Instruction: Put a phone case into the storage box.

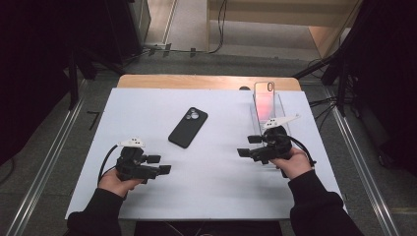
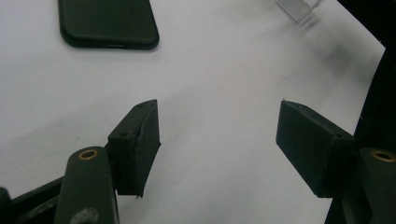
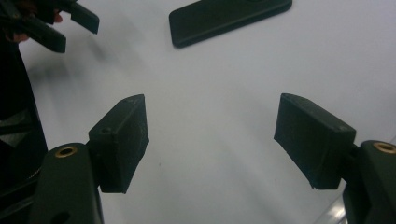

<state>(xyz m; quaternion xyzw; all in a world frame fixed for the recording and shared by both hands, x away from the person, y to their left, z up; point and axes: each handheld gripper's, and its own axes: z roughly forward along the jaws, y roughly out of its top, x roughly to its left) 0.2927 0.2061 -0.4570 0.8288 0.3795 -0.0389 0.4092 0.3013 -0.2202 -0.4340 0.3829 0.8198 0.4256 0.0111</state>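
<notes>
A black phone [image 1: 188,128] lies camera side up on the white mat [image 1: 211,191], left of the middle. A second phone [image 1: 264,98] with a pinkish face stands upright in a clear stand [image 1: 282,110] at the back right. My left gripper [image 1: 160,164] rests low at the front left, open, with nothing between its jaws; the black phone [image 2: 107,23] lies beyond it. My right gripper [image 1: 248,146] hovers just in front of the clear stand, pointing left, open and empty. In the right gripper view [image 3: 212,140] the black phone [image 3: 229,18] lies ahead.
The mat covers a wooden table whose far edge [image 1: 206,81] shows bare. A corner of the clear stand [image 2: 299,9] appears in the left gripper view. The left gripper [image 3: 60,28] appears far off in the right gripper view. Cables lie on the floor behind.
</notes>
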